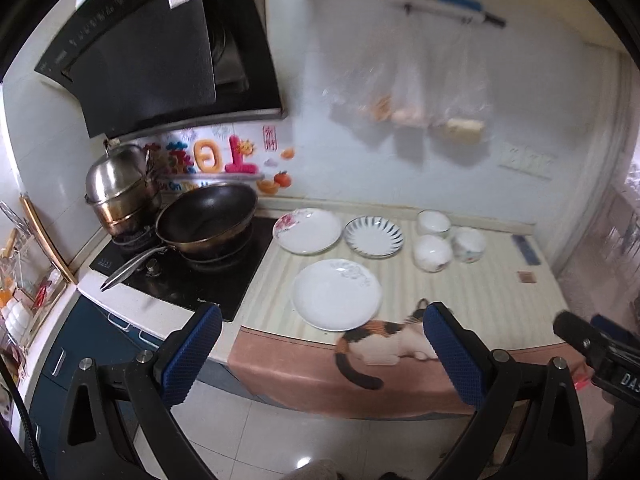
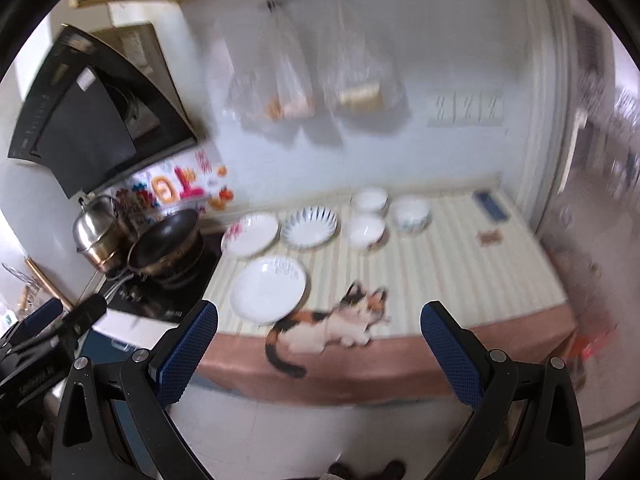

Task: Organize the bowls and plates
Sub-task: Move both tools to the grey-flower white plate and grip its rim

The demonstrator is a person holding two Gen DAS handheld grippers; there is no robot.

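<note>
On the striped counter mat (image 1: 460,292) lie three plates: a white plate (image 1: 337,294) near the front, a pink-flowered plate (image 1: 307,230) behind it, and a blue-striped plate (image 1: 374,237) to its right. Three white bowls (image 1: 433,253) stand in a cluster to the right. All also show in the right wrist view: front plate (image 2: 267,289), flowered plate (image 2: 250,235), striped plate (image 2: 309,227), bowls (image 2: 366,232). My left gripper (image 1: 322,354) is open and empty, held back from the counter's front edge. My right gripper (image 2: 320,354) is open and empty, also short of the counter.
A black wok (image 1: 206,216) and a steel pot (image 1: 118,188) sit on the stove (image 1: 224,284) at the left. Plastic bags (image 1: 404,92) hang on the wall. A cat picture (image 1: 384,340) drapes over the mat's front. Two small flat items (image 1: 526,276) lie far right.
</note>
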